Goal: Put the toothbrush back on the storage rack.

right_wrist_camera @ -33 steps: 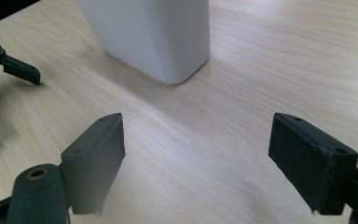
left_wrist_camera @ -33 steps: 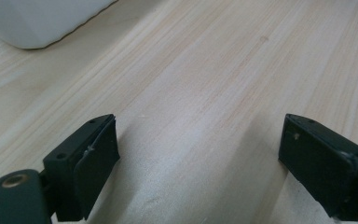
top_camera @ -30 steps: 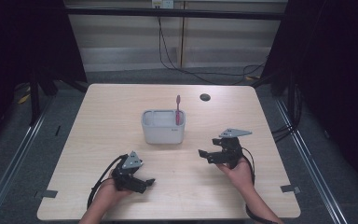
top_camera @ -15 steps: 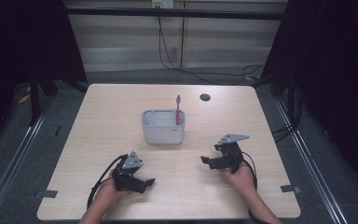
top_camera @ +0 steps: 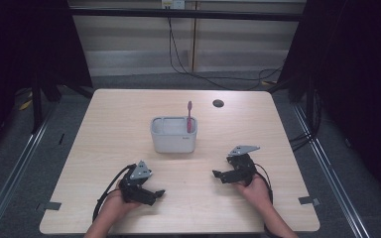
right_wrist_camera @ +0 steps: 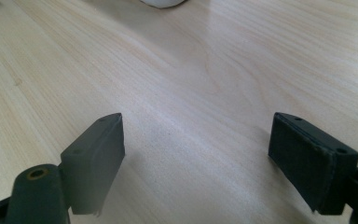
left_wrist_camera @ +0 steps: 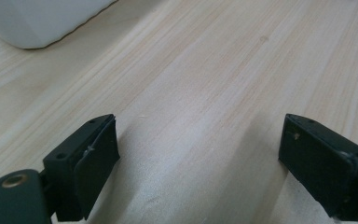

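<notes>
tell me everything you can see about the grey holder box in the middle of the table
The grey holder box is a small rectangular tub with rounded corners, seemingly matte plastic, open at the top. An inner wall seems to split it into compartments. It stands upright near the middle of the wooden table. A pink toothbrush stands upright at its right end, sticking out above the rim. Both grippers are on the near side, apart from it. Its pale lower corner shows in the left gripper view.

No readable text, label, brand, number or sign appears anywhere.
</notes>
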Demonstrator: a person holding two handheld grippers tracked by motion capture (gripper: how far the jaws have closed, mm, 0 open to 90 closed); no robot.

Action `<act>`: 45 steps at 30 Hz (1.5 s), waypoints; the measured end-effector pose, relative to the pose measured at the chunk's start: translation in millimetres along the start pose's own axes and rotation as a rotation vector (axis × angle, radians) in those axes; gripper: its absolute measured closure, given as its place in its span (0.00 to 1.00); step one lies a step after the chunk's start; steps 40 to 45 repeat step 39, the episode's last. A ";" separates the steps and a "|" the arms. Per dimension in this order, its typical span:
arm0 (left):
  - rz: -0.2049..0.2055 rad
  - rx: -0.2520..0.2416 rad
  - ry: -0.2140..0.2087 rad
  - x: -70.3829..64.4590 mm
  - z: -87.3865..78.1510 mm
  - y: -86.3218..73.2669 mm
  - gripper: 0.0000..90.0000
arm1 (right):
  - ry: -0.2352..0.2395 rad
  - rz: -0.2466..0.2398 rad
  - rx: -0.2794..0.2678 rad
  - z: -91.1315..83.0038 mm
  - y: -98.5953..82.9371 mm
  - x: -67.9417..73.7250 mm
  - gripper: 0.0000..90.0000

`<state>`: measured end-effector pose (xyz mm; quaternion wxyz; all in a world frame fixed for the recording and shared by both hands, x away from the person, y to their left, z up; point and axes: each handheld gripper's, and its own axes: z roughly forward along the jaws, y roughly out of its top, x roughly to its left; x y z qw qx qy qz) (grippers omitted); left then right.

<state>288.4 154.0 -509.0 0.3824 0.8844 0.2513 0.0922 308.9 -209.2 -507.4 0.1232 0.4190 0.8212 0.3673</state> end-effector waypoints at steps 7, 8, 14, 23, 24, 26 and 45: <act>-0.001 -0.001 0.000 -0.1 0.1 0.0 0.13 | -0.017 -0.057 -0.017 1.8 -3.1 1.4 0.18; -0.001 -0.001 0.001 -0.1 0.1 0.0 0.13 | -0.024 -0.069 -0.016 2.1 -3.6 2.7 0.18; 0.003 0.002 0.000 0.1 -0.1 0.0 0.13 | -0.024 -0.080 -0.024 2.5 -4.6 2.6 0.18; 0.004 0.002 0.000 0.1 -0.1 0.0 0.13 | -0.023 -0.082 -0.022 2.6 -4.5 2.6 0.18; 0.004 0.003 -0.001 0.1 -0.1 0.0 0.13 | -0.024 -0.085 -0.022 2.7 -4.6 2.6 0.18; 0.004 0.003 0.000 0.1 -0.1 0.0 0.13 | -0.024 -0.083 -0.022 2.6 -4.5 2.6 0.18; 0.003 0.004 0.000 0.1 -0.2 0.0 0.13 | -0.022 -0.083 -0.018 2.6 -4.3 2.4 0.17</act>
